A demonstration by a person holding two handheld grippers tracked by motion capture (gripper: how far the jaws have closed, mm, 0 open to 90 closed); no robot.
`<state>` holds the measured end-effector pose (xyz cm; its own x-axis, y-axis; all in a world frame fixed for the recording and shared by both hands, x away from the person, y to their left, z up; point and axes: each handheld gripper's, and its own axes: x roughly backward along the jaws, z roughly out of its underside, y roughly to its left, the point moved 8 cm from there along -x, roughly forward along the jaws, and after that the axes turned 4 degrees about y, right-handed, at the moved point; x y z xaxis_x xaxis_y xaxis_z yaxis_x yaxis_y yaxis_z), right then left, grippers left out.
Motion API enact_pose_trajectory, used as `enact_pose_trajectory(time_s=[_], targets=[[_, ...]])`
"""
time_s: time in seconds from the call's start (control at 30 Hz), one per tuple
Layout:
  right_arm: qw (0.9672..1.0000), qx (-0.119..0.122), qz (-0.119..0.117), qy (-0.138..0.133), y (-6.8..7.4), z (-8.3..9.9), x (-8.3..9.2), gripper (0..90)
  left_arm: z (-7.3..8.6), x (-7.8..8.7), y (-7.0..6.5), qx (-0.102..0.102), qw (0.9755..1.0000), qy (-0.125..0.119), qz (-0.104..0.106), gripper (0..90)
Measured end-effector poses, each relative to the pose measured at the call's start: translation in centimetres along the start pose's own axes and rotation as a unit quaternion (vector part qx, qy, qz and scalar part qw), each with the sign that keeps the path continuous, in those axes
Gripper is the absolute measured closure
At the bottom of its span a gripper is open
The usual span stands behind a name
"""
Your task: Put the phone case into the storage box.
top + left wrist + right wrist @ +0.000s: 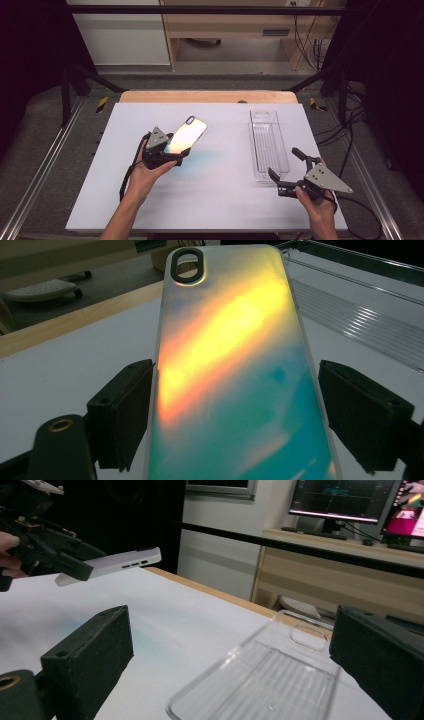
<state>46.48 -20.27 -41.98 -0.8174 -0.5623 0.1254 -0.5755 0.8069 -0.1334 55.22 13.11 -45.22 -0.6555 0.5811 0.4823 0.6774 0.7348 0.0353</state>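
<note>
My left gripper (pixel 170 151) is shut on an iridescent phone case (pixel 186 134) and holds it tilted up off the white table top (pixel 215 200), left of centre. In the left gripper view the case (pixel 235 365) glows orange to teal between both black jaws, its oval camera cut-out pointing away. The right gripper view shows that case (pixel 117 562) raised in the air in the left gripper (pixel 55 550). A clear plastic phone case (pixel 267 142) lies flat at the right. My right gripper (pixel 284 162) stands open at its near end, jaws on either side of the clear case (pixel 265 680).
Beyond the table's wooden far edge (pixel 207 96) stands a desk (pixel 230 25). Black frame posts (pixel 66 85) and metal rails (pixel 45 160) flank the table. Cables (pixel 345 130) hang at the right. Monitors (pixel 345 500) stand behind in the right gripper view.
</note>
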Motion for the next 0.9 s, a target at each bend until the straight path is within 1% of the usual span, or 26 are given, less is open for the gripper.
enact_pose_trajectory(time_s=[0.13,0.17,0.23,0.3,0.33,0.43,0.6,0.67,0.73,0.8,0.83,0.87,0.9], targets=[[0.9998,-0.002,-0.017,-0.004,1.2,-1.5,-0.5,4.0,0.3,0.8,-0.2,-0.002,0.9998,-0.013,-0.013,16.4],[0.9998,-0.003,-0.020,-0.002,1.5,-1.8,-0.7,3.8,0.4,1.0,-0.2,-0.005,0.9997,-0.015,-0.018,16.4],[0.9996,-0.003,-0.027,-0.002,2.0,-2.5,-1.0,3.8,0.5,1.3,-0.4,-0.009,0.9996,-0.019,-0.021,16.4],[0.9994,-0.006,-0.034,0.001,2.5,-2.9,-1.4,3.8,0.7,1.5,-0.7,-0.017,0.9993,-0.021,-0.026,16.4],[0.9992,-0.011,-0.039,0.001,2.7,-3.2,-1.6,3.8,0.7,1.6,-0.9,-0.018,0.9992,-0.024,-0.026,16.4],[0.9987,-0.016,-0.047,0.011,3.4,-3.4,-2.3,4.1,0.7,1.7,-1.3,-0.022,0.9990,-0.029,-0.027,16.3],[0.9979,-0.014,-0.060,0.021,4.4,-3.7,-3.1,4.5,0.6,1.7,-2.1,-0.020,0.9986,-0.043,-0.023,16.4],[0.9976,-0.013,-0.062,0.025,4.6,-3.7,-3.3,4.8,0.5,1.7,-2.5,-0.025,0.9984,-0.044,-0.025,16.4],[0.9972,-0.015,-0.067,0.029,4.8,-3.7,-3.5,5.5,0.5,1.7,-2.7,-0.031,0.9982,-0.044,-0.029,16.4],[0.9969,-0.019,-0.069,0.033,5.1,-3.7,-3.8,6.1,0.4,1.9,-2.9,-0.023,0.9980,-0.052,-0.026,16.3],[0.9968,-0.019,-0.070,0.032,5.2,-3.8,-3.9,6.2,0.4,2.0,-3.0,-0.028,0.9978,-0.052,-0.030,16.3],[0.9965,-0.024,-0.073,0.033,5.4,-3.8,-4.1,6.4,0.4,2.0,-3.1,-0.029,0.9976,-0.054,-0.032,16.3],[0.9963,-0.028,-0.073,0.035,5.5,-3.8,-4.2,6.7,0.4,2.0,-3.2,-0.027,0.9976,-0.056,-0.031,16.3]])
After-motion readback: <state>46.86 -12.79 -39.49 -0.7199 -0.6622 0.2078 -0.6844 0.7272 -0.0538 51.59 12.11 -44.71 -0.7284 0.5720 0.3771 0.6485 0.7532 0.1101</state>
